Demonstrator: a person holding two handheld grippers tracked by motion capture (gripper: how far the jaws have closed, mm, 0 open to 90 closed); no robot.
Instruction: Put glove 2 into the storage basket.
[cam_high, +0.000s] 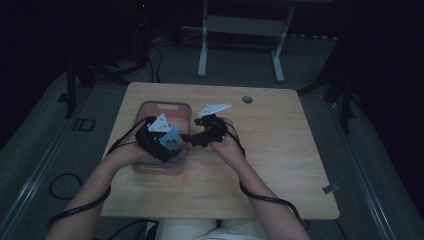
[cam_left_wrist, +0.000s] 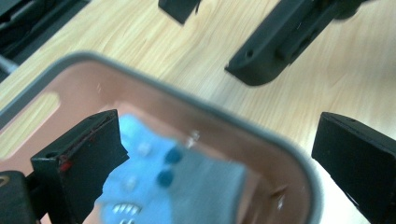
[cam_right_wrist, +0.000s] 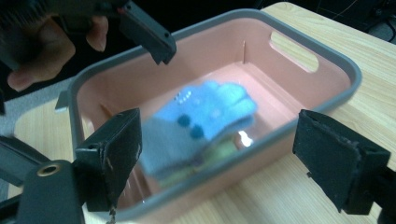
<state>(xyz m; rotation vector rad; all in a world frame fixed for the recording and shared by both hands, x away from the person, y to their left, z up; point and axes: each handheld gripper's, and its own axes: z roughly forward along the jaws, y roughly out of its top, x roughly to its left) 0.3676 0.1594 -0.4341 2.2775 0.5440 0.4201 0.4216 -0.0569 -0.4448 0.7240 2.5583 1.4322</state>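
Jaws of both grippers open above glove (cam_right_wrist: 205, 116).

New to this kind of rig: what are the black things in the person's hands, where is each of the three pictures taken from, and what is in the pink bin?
A person at a wooden table holds a hand-operated two-jaw tool in each hand: the left gripper and the right gripper. The high view looks down from above the person; the other two come from cameras riding on each gripper, looking along its black jaws. On the table stands a pink bin with a grey rim. Inside lies a blue and grey glove. Both grippers stand open, with nothing clamped.
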